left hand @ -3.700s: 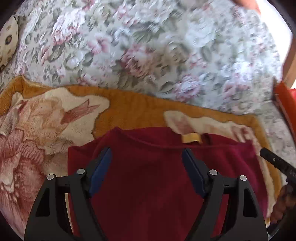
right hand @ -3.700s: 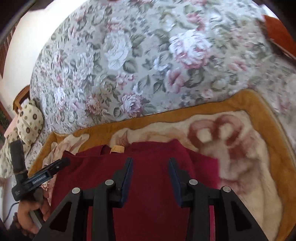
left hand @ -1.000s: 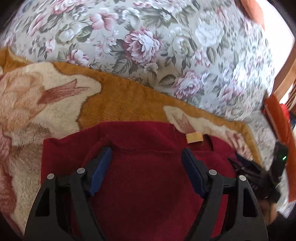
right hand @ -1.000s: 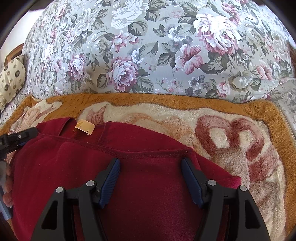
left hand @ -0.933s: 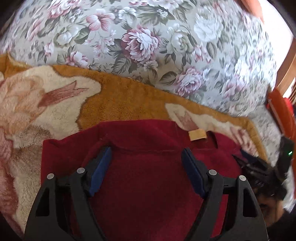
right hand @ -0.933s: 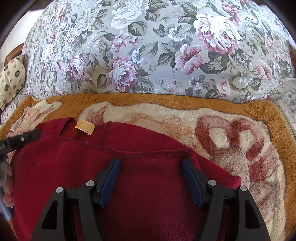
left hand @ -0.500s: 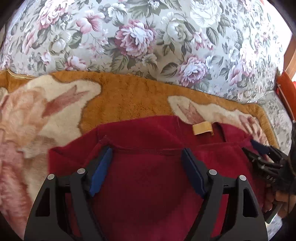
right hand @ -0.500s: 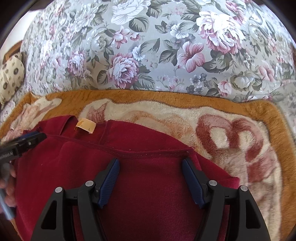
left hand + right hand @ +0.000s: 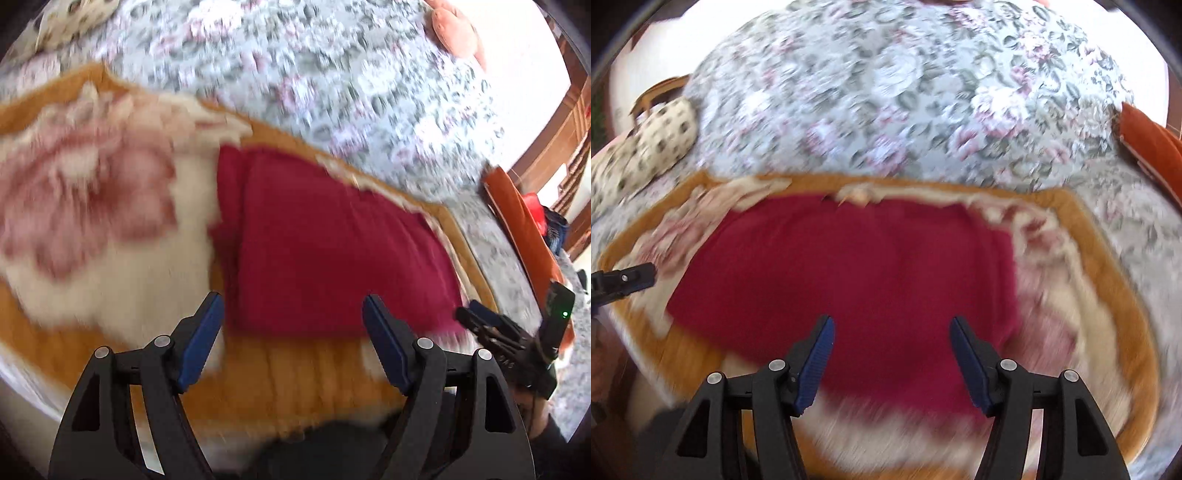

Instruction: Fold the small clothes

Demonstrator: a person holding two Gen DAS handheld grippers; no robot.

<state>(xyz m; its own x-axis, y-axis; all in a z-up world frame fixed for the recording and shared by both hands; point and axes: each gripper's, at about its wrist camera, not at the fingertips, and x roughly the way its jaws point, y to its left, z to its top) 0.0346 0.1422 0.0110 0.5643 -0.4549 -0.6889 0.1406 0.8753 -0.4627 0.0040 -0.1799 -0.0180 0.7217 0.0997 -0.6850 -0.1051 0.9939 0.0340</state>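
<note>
A dark red garment (image 9: 332, 243) lies folded flat on a cream and orange fleece blanket (image 9: 92, 229). It also shows in the right wrist view (image 9: 849, 288). My left gripper (image 9: 291, 332) is open and empty, held above the garment's near edge. My right gripper (image 9: 890, 350) is open and empty, over the garment's near edge. Each gripper shows in the other's view: the right one at the right (image 9: 495, 332), the left one at the far left (image 9: 624, 280). Both views are blurred by motion.
The blanket (image 9: 1089, 314) lies on a floral bedspread (image 9: 905, 92). A spotted cushion (image 9: 639, 147) sits at the back left. An orange-red cushion (image 9: 524, 229) and wooden furniture (image 9: 546, 147) stand at the right. A pink cushion (image 9: 454, 33) lies far back.
Both grippers have pulled back and up from the garment, still open. The whole folded garment is in view now, where before only its collar end was.
</note>
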